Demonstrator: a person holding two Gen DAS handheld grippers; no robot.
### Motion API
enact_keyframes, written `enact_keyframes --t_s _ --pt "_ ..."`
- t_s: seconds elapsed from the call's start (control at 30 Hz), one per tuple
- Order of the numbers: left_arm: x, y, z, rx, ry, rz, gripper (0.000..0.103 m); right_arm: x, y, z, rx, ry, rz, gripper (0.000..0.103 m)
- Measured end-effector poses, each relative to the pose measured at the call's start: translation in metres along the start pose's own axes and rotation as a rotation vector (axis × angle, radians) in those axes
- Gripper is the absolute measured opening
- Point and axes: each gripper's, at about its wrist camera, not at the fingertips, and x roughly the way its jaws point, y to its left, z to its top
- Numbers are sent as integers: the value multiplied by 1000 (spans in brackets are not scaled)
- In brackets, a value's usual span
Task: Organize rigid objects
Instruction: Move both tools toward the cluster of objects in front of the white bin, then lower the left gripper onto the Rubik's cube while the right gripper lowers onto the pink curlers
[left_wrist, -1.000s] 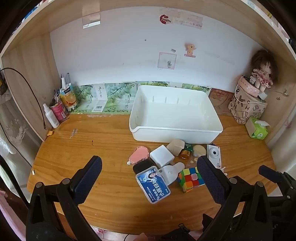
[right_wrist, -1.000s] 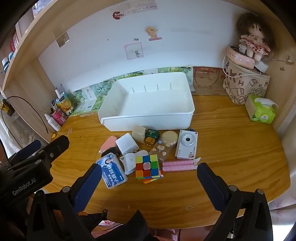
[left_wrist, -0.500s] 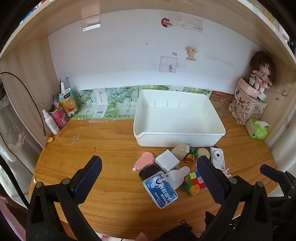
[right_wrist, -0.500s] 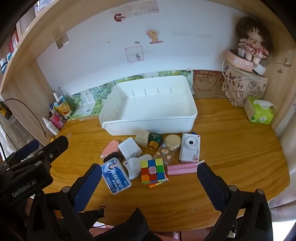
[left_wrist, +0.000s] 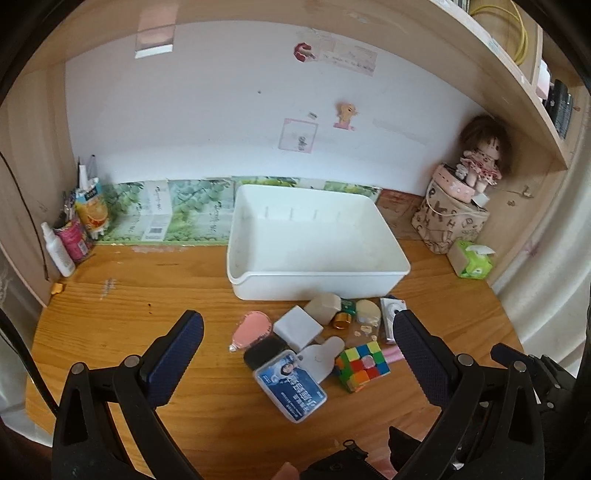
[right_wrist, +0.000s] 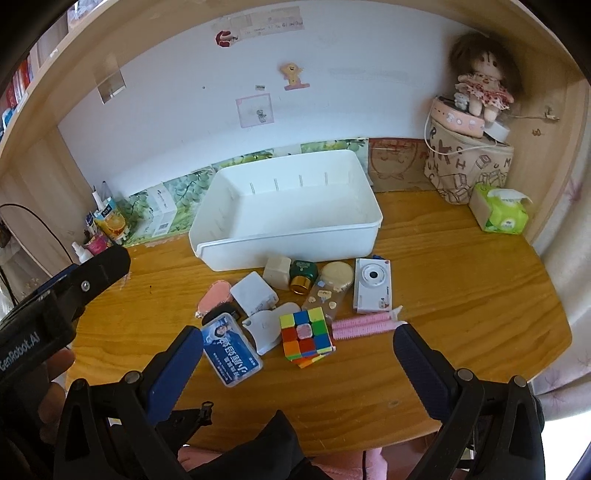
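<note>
The white bin (right_wrist: 288, 206) sits empty in the middle of the wooden worktop (right_wrist: 461, 288), its long front wall facing the camera. That reads as the destination: nothing is inside yet, so by my judgement the sorting has not begun. The rigid odds and ends lie bunched just in front of that wall, low centre of both frames, close enough that each would need only a short lift over the rim.

In the right wrist view the right gripper (right_wrist: 297, 349) is spread wide and carries nothing. The Rubik's cube (right_wrist: 306, 336) lies between its two blue fingers, nearly centred, with the pink comb (right_wrist: 364, 325) just to its right and the blue-labelled clear case (right_wrist: 231, 347) close to the left finger. Above these sit the white toy camera (right_wrist: 372, 283), a white charger block (right_wrist: 255, 293), a green jar with a gold cap (right_wrist: 303, 275) and a pink oval piece (right_wrist: 213, 298). The cube looks the handiest first pick (it is boxy and stands proud of its neighbours).

The left gripper (left_wrist: 295, 347) is likewise wide and empty; in its view the same case (left_wrist: 291, 387) and cube (left_wrist: 362, 365) lie between the fingers, slightly below their tips.

The doll (right_wrist: 480, 79), tissue pack (right_wrist: 500, 214) and bottles at left stand well apart from the cluster.
</note>
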Motion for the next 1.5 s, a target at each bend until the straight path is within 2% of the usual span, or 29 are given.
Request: enact_keyframes --t_s 0.17,0.43,0.6,0.83,1.1,1.23,1.5 --pt "-1 0 -1 -4 5 -13 102 -1 -3 -3 10 3 -4 103" --pt "0 0 -5 -88 7 4 102 4 0 -2 -92 9 35 103" --pt "13 -11 -8 -140 48 50 102 10 -10 -1 -163 24 64 103" --pt "23 -33 -7 -220 63 126 102 19 -34 18 -255 30 120 103" --pt "37 -49 -18 -309 120 217 102 37 -55 29 -426 59 203 103" --pt "47 -57 -24 -345 158 254 102 48 -63 28 -503 108 268 103" --pt "76 -82 -40 -367 285 309 102 72 -90 27 -592 175 358 102"
